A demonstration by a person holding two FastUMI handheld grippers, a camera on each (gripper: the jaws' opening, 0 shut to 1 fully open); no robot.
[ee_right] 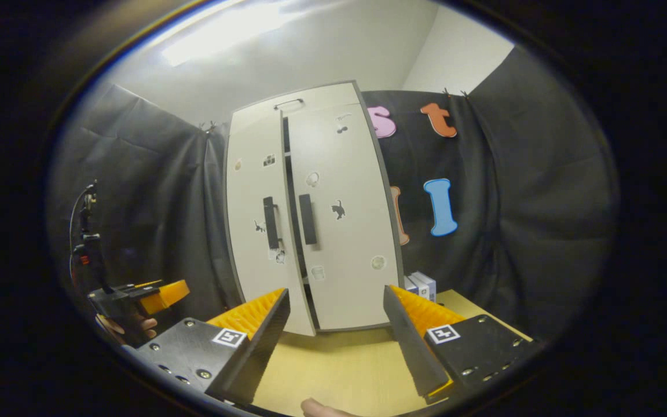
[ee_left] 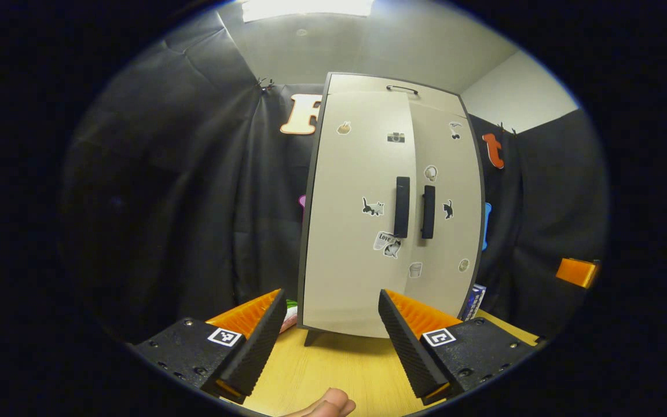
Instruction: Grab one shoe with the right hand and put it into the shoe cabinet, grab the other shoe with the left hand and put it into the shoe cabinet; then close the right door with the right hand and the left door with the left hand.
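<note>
Cabinet nearly shut, shoes judged already inside, task close to its end.

Shoe cabinet (ee_left: 391, 208) stands upright on the counter (ee_left: 333, 365); its right door (ee_right: 342, 214) looks closed, while the left door (ee_right: 258, 220) sits slightly proud with a dark gap between them, so a last push seems left. No shoes lie on the counter. Left tongs (ee_left: 330, 330) and right tongs (ee_right: 336, 330) gape wide, holding nothing. Door stickers are too small to read.
</note>
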